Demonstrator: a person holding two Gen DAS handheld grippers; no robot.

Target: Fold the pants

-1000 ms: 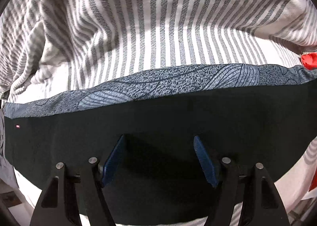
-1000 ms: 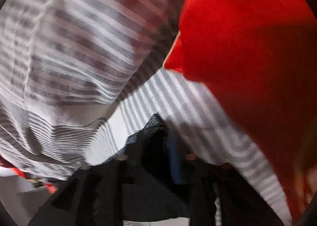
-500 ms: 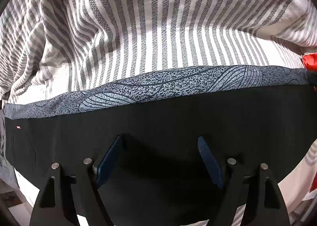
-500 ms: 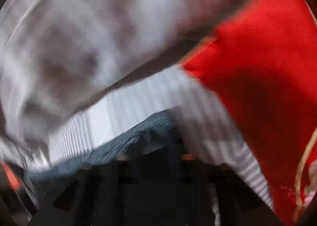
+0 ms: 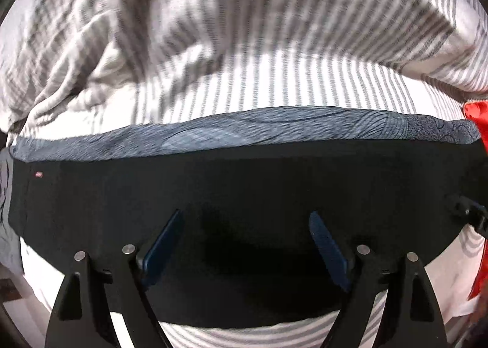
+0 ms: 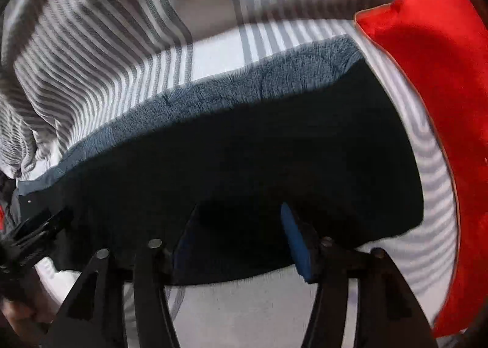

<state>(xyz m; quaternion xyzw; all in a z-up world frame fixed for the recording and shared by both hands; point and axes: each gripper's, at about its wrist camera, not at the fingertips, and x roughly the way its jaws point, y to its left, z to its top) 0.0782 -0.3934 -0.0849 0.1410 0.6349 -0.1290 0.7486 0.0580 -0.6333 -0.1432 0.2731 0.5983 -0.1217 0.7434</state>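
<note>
While the folded pants [image 5: 244, 183] lie on striped bedding [image 5: 274, 79], both grippers' fingers [image 5: 328, 244] [image 6: 294, 235] spread wide.

striped bedding [image 5: 213, 28] motion-blurred; red cushion [image 6: 442, 89] cut off at right edge

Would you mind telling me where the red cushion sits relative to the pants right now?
The red cushion fills the right side of the right wrist view, just beyond the right end of the black pants, with a strip of striped bedding between them.
</note>
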